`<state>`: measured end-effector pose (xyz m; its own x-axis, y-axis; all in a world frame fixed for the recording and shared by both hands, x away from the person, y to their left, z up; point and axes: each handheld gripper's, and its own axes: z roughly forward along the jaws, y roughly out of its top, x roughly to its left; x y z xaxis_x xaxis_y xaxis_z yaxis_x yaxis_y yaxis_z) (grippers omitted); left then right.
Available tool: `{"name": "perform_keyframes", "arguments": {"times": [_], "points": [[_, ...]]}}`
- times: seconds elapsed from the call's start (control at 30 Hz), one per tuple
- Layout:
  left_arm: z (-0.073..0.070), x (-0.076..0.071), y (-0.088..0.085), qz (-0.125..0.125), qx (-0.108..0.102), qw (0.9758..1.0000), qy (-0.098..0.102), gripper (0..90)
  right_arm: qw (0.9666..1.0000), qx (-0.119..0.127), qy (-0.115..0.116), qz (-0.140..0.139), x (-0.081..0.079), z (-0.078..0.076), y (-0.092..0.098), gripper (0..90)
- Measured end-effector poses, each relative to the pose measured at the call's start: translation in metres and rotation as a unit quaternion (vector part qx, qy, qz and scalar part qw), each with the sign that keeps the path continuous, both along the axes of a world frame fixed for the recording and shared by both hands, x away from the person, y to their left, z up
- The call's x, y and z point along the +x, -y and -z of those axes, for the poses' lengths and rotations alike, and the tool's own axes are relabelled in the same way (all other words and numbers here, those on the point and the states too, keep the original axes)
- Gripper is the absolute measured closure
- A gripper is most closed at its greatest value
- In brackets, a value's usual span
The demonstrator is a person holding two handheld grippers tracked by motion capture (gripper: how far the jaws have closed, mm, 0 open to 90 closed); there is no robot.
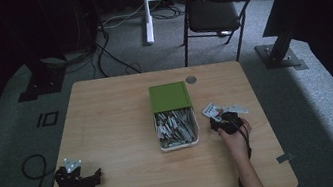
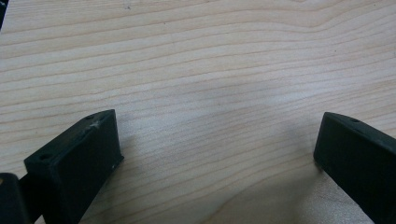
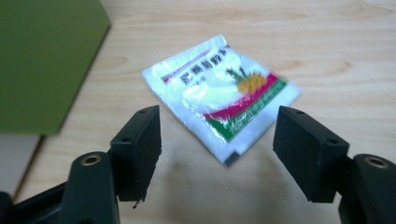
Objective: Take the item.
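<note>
The step in hand looks like moving sachets between the box and the table, and the right gripper [image 3: 217, 140] is the working one: its jaws stand apart with nothing pressed between them, a sachet [image 3: 219, 93] lying flat on the table [image 3: 327, 42] just beyond the pads. No earlier picture says whether it was just set down or is about to be picked up, so the advice covers both. If it is to be lifted, the sachet is thin and glossy and lies flat, so a straight pinch from above would likely slide off; better to tilt the gripper, bring one pad down on the near corner, and close on the edge where the seam gives something to bite. If it has just been laid down, draw the gripper straight back and up so the pads do not drag the sachet out of place. In the high view the sachet [image 1: 218, 110] lies just right of the box [image 1: 175, 122], beside at least one more, with the right gripper [image 1: 227, 123] at their near side. The box is full of what look like similar packets, its green lid [image 1: 169, 96] slid back toward the far end, so keep the gripper clear of that lid. The left gripper [image 1: 77, 178] rests well left of the box, near the table's front corner, jaws wide apart over bare wood, and can stay there.
</note>
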<state>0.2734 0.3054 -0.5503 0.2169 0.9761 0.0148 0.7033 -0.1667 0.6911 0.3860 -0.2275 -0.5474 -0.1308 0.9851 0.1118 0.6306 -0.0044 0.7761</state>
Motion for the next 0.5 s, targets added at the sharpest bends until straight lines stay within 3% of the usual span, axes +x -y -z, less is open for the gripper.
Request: {"name": "perform_keyframes", "arguments": {"times": [0.2, 0.5], "points": [[0.0, 0.0, 0.0, 0.0, 0.0, 1.0, 0.0, 1.3, 0.9999, 0.006, -0.014, -0.001, -0.015, 0.005, 0.015, 27.7], [0.0, 0.0, 0.0, 0.001, 0.001, 1.0, -0.001, 1.3, 0.9999, -0.001, -0.012, 0.006, -0.034, 0.002, 0.034, 22.9]]}}
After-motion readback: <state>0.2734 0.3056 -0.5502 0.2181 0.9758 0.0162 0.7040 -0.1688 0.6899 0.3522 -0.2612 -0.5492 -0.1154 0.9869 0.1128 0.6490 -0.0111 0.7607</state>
